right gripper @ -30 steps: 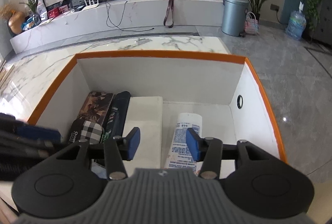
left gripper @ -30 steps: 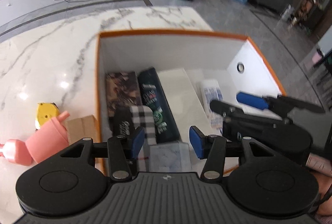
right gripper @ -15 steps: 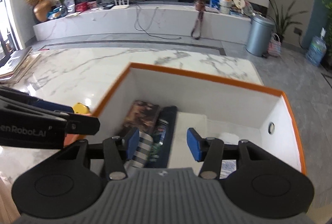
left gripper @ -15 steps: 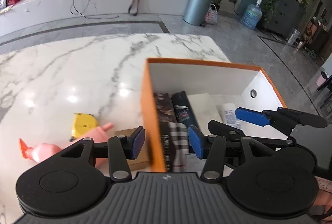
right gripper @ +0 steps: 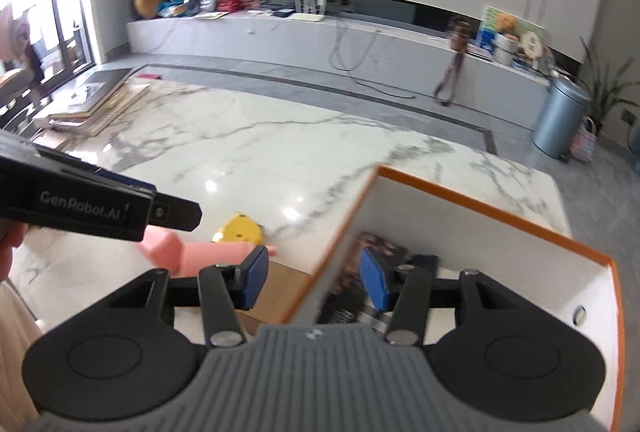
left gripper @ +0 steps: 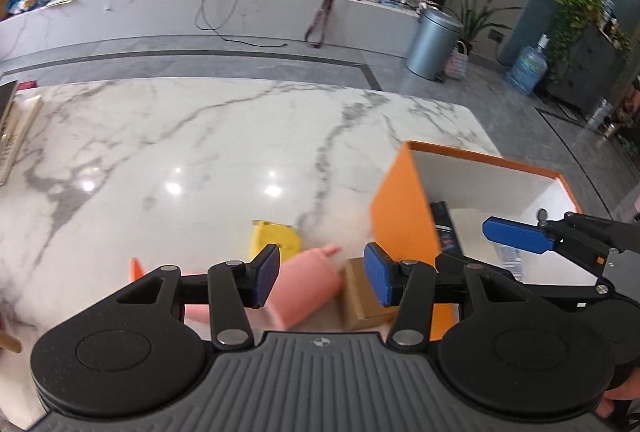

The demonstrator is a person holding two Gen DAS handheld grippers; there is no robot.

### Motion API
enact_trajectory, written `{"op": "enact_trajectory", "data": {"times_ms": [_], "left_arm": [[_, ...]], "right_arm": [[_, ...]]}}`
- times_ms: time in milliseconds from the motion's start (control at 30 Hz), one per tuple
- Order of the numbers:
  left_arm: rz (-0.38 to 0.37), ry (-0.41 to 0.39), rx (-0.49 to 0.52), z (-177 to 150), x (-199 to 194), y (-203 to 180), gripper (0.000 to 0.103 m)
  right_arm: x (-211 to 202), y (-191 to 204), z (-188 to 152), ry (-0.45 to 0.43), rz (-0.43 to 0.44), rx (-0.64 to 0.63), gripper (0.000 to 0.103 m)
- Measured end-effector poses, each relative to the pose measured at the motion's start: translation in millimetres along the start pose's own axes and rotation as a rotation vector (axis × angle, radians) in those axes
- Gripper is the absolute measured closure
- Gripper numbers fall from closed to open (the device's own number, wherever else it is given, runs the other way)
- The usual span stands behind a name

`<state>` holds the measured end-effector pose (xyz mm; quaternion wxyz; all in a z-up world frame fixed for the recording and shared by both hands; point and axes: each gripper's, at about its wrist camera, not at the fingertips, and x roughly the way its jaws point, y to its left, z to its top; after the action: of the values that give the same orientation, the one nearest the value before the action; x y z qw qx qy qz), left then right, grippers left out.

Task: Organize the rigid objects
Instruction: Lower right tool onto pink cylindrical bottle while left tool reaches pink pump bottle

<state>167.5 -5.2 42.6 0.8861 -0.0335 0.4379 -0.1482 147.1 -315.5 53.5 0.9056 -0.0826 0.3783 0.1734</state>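
Whereas 1 second ago both cameras looked straight down into the orange box [left gripper: 404, 208], it now sits off to the right on the marble table [left gripper: 180, 136], and the loose things beside it fill the middle of each view. Just left of the box's orange wall lies a small cardboard box [left gripper: 360, 292], touching or nearly touching a pink bottle [left gripper: 304, 288] on its side, with a yellow tape measure [left gripper: 276, 236] just behind. The left gripper [left gripper: 322, 280] hangs above the pink bottle and cardboard box, its blue pads partly apart with nothing clamped between them. The right gripper [right gripper: 308, 282] straddles the box's near corner from above, likewise half-spread and empty.

Only the left view shows the pink bottle's orange tip and the right gripper's fingers [left gripper: 516, 234] reaching over the box. Only the right view shows the patterned packages [right gripper: 380, 256] inside the box, a stack of books [right gripper: 96, 104] at the table's far left, and the left gripper's black side.
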Motion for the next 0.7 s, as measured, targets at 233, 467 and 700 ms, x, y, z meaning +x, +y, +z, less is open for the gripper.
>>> {"op": "enact_trajectory", "data": {"times_ms": [233, 467, 700], "left_arm": [[0.019, 0.018, -0.018, -6, 4, 28, 0.045], [0.033, 0.056, -0.085, -16, 18, 50, 0.039], [0.091, 0.100, -0.099, -19, 35, 64, 0.036]], "right_arm": [[23, 30, 18, 0.034, 0.031, -0.107, 0.052], [52, 47, 19, 0.106, 0.046, -0.179, 0.054], [73, 52, 18, 0.175, 0.049, -0.229, 0.055]]}}
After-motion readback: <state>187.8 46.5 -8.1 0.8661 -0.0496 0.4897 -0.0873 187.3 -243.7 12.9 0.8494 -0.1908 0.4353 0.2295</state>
